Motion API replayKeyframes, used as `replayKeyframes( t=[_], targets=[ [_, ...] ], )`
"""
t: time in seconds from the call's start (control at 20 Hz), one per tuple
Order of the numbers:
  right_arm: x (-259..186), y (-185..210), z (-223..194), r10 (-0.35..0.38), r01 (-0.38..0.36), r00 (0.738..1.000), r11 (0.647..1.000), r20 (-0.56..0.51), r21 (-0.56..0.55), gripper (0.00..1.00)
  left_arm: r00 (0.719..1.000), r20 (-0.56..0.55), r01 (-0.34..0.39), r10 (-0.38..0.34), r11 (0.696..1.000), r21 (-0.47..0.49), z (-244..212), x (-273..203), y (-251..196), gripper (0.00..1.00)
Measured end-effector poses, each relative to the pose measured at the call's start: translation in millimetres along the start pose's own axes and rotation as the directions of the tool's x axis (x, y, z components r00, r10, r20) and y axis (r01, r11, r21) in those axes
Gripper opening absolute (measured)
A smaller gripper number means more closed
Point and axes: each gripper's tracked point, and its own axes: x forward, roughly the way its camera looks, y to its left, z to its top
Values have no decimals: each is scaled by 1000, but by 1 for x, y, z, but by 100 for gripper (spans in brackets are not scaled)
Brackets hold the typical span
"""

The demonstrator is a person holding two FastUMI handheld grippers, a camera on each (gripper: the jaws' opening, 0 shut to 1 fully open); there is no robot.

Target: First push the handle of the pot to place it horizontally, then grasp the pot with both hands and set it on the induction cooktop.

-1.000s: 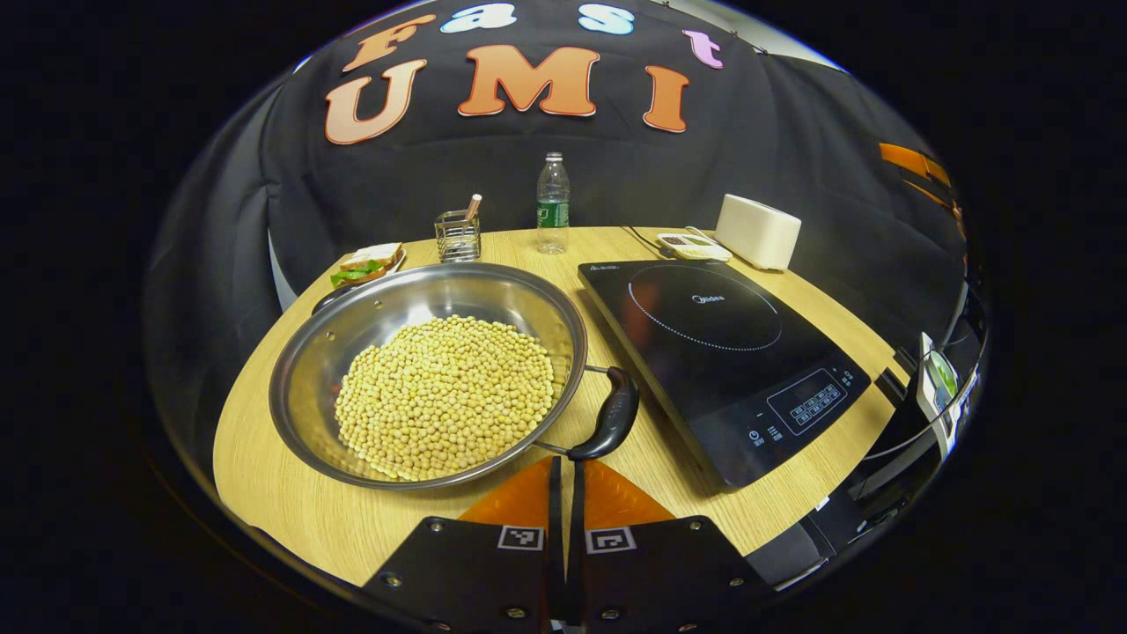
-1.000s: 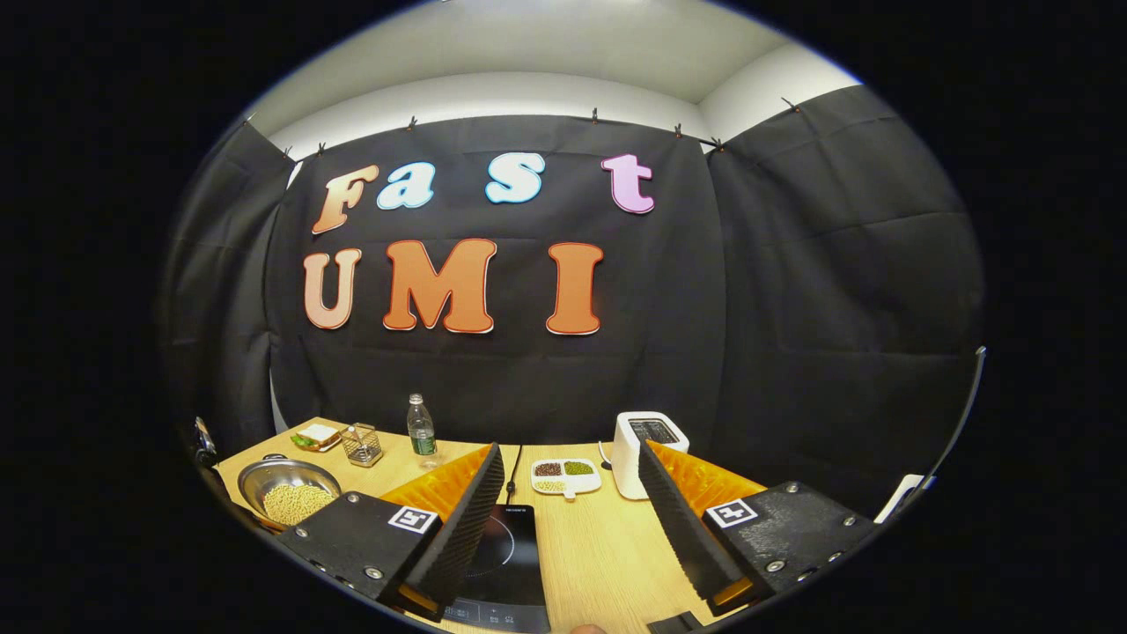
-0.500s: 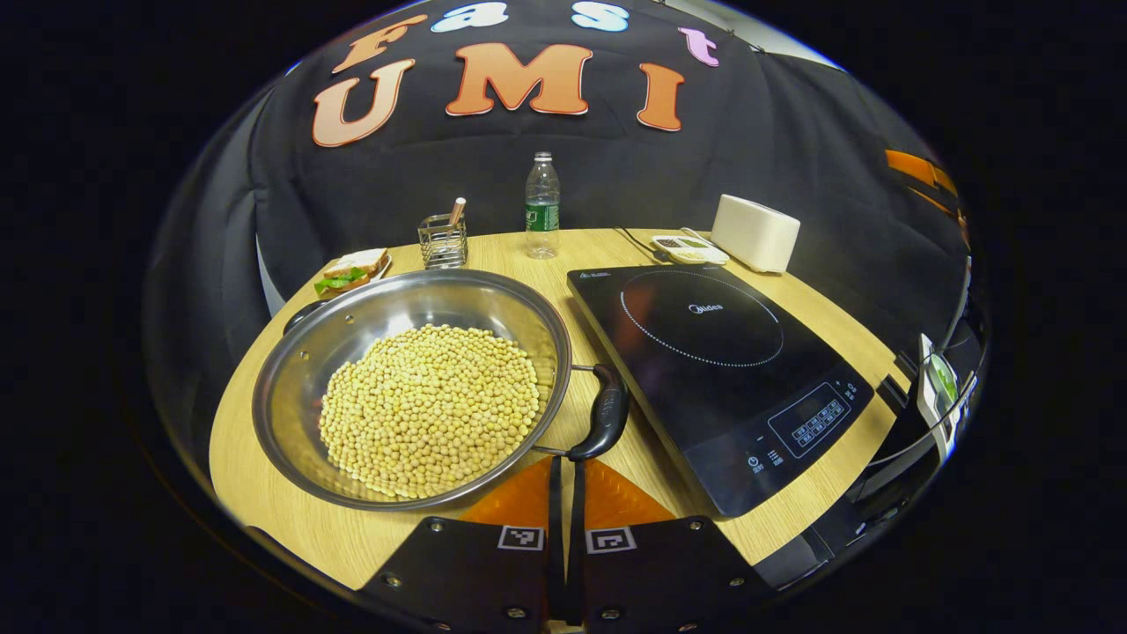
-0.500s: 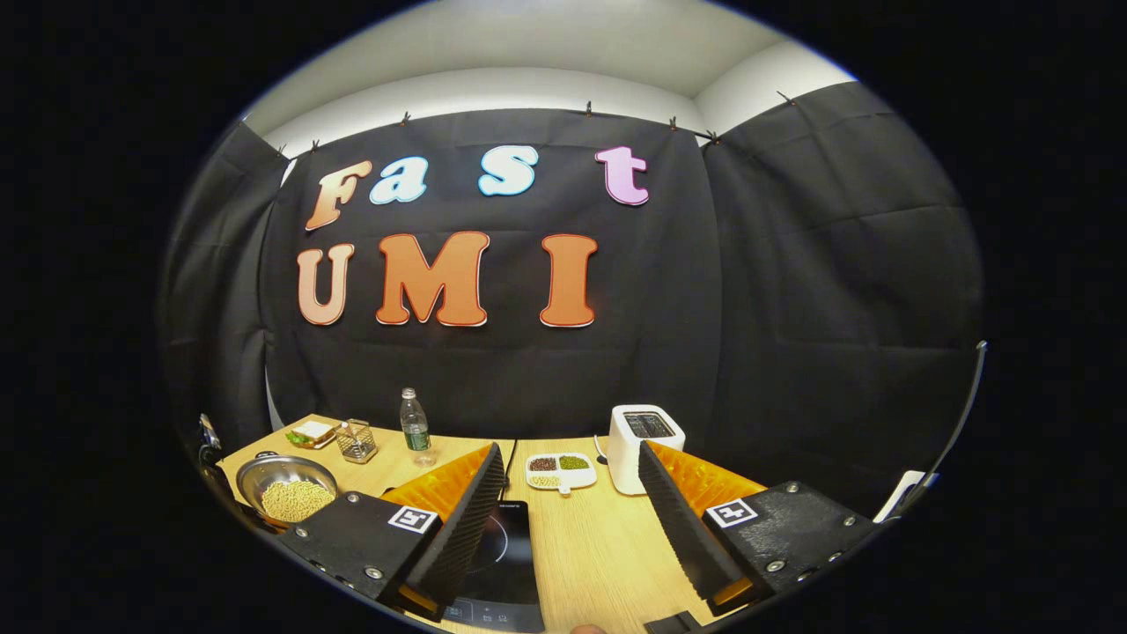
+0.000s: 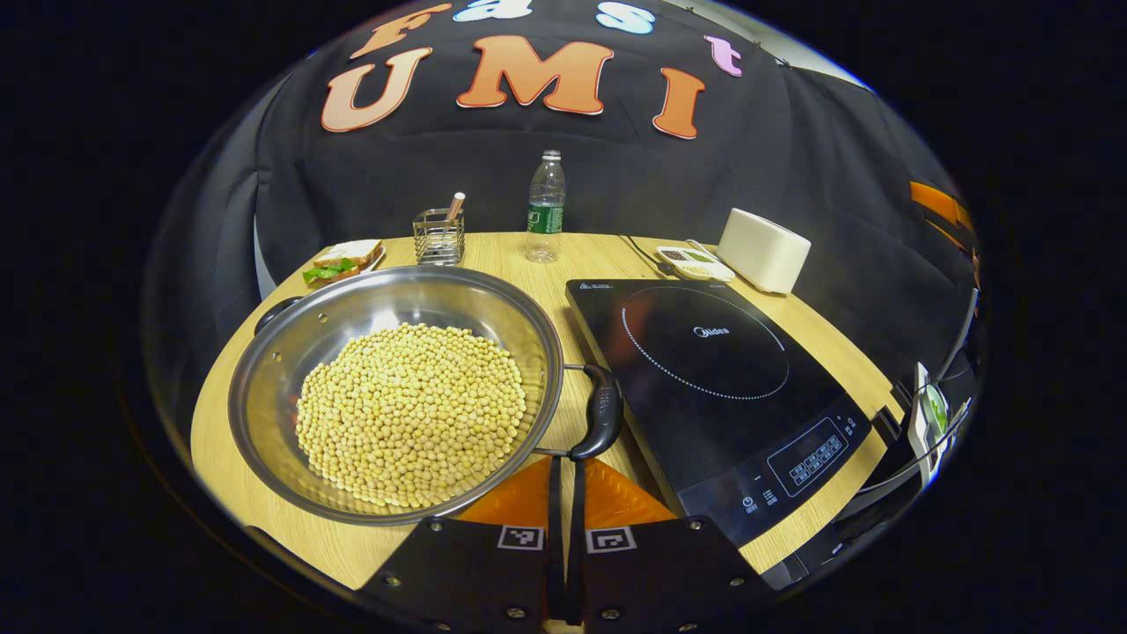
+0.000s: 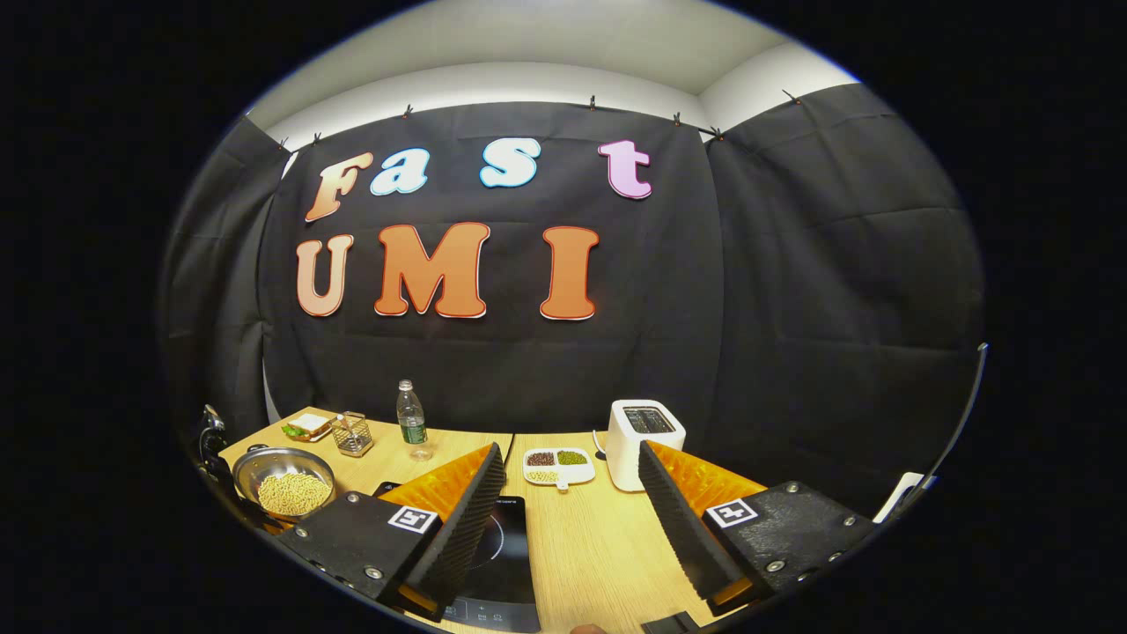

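wooden table [image 5: 528, 264], pot handle [image 5: 601, 423] touching left gripper [image 5: 564, 467]

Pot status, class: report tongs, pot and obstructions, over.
Left tongs shut, tips at pot handle. Right tongs open, above table. Pot beside induction cooktop, cooktop surface bare.

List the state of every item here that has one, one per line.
pot: on the table, holding beans, beside the cooktop
pot handle: at the left tongs' tips
induction cooktop: bare, nothing on it
left tongs: shut, empty
right tongs: open, empty, raised above the table
bottle: upright, capped
toaster: slots empty
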Motion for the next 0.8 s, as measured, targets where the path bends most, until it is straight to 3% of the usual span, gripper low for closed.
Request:
replayKeyframes(
  t=[0.1,0.2,0.8],
  targets=[
    [3,-1,-3,-3,3,1000,1000,-6,-2,100,1000,0,-1,1,1000,10,3,5,-2,2],
    [7,-4,-6,-7,7,1000,1000,-11,-3,95,1000,0,1,-1,1000,12,6,11,-5,2],
    [25,-7,-22,-18,18,999,1000,-48,6,95,1000,1,10,-10,1000,-7,28,46,-14,2]
  ],
)
